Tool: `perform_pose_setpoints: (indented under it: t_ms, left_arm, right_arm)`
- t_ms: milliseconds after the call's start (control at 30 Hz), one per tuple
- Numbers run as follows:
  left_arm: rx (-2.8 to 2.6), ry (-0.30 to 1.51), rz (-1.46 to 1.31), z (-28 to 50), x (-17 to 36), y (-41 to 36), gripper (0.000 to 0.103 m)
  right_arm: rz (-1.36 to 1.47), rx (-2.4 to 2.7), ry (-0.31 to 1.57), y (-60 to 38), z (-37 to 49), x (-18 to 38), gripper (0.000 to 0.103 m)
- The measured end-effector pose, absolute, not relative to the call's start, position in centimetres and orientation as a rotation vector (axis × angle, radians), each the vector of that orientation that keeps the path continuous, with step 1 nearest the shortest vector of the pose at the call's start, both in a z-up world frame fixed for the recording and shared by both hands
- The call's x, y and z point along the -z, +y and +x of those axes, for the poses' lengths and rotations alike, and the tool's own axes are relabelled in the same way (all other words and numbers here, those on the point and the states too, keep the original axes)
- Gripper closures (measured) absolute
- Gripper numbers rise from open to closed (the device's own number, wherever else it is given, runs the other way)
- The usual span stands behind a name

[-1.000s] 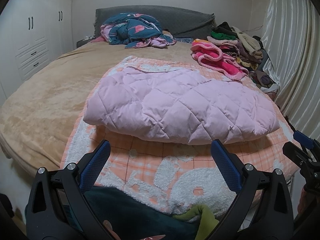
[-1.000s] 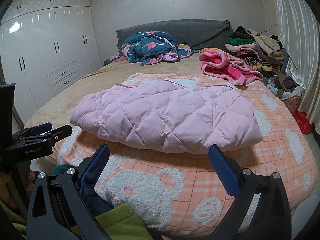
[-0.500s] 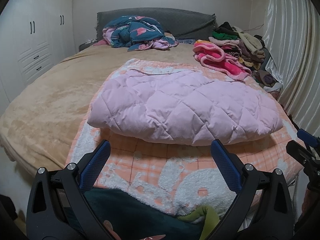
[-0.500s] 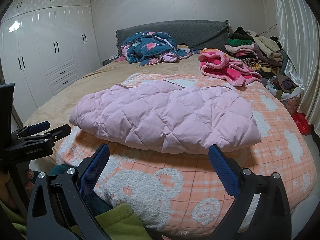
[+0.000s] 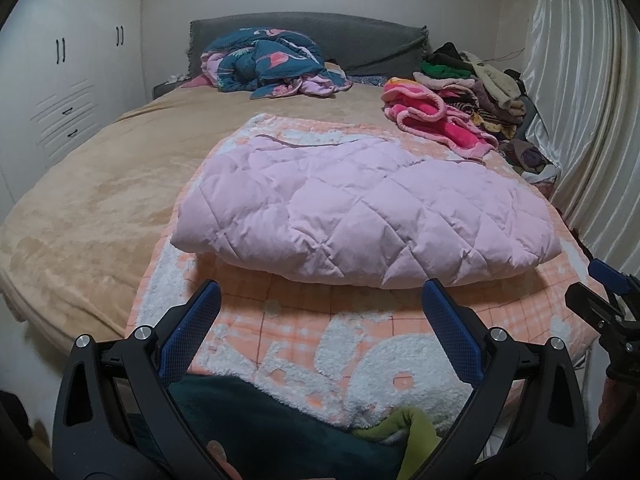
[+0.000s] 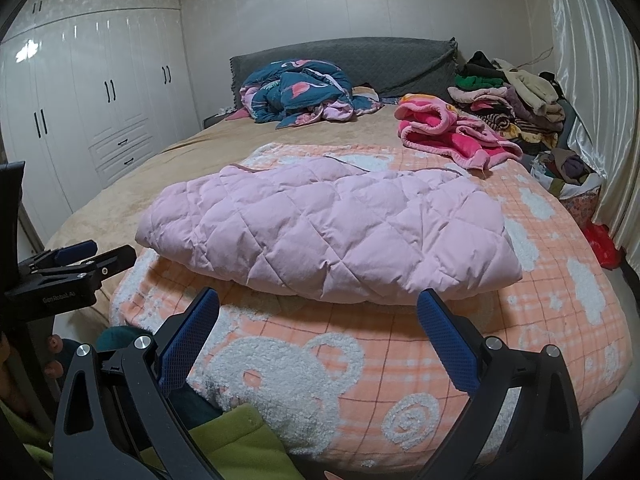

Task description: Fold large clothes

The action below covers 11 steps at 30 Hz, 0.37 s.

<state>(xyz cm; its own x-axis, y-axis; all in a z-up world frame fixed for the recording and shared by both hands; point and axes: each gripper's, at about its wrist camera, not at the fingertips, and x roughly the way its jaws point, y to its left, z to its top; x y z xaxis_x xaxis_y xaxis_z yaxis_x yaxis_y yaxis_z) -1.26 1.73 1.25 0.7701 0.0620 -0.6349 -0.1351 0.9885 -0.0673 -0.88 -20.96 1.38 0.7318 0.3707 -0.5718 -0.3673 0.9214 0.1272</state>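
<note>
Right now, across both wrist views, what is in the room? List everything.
Pink quilted padded garment: one, folded, on the peach blanket.
Peach plaid fleece blanket with white bears: one, bed's near end.
Tan bedspread: one, over the bed.
Teal flamingo-print quilt: one, bunched by the grey headboard.
Hot-pink fleece garment: one, right side.
Stacked clothes: one mixed-colour pile, far right.
White wardrobe: left wall.
Left gripper: open, empty.
Right gripper: open, empty.
</note>
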Motion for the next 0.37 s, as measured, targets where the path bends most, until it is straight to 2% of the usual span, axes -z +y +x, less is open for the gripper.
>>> perform_pose_setpoints:
  t_ms: [167,300,367]
  left_arm:
    - [-0.141,0.705,-0.128,-0.6,-0.8,2.7,0.009]
    - [-0.205,0.738,-0.190,1.5,0.3,6.9,0.009]
    - [-0.292,0.744,-0.233,3.0,0.7,10.7,0.009]
  right_arm:
    - [0.052,-0.353,0.618,-23.2,-0.4,-1.0,0.004]
    - [0.130,-0.155,0.612,-30.1,1.4,0.9,0.004]
    - [0.161,0.086,0.632,-36.9,2.7,3.0,0.004]
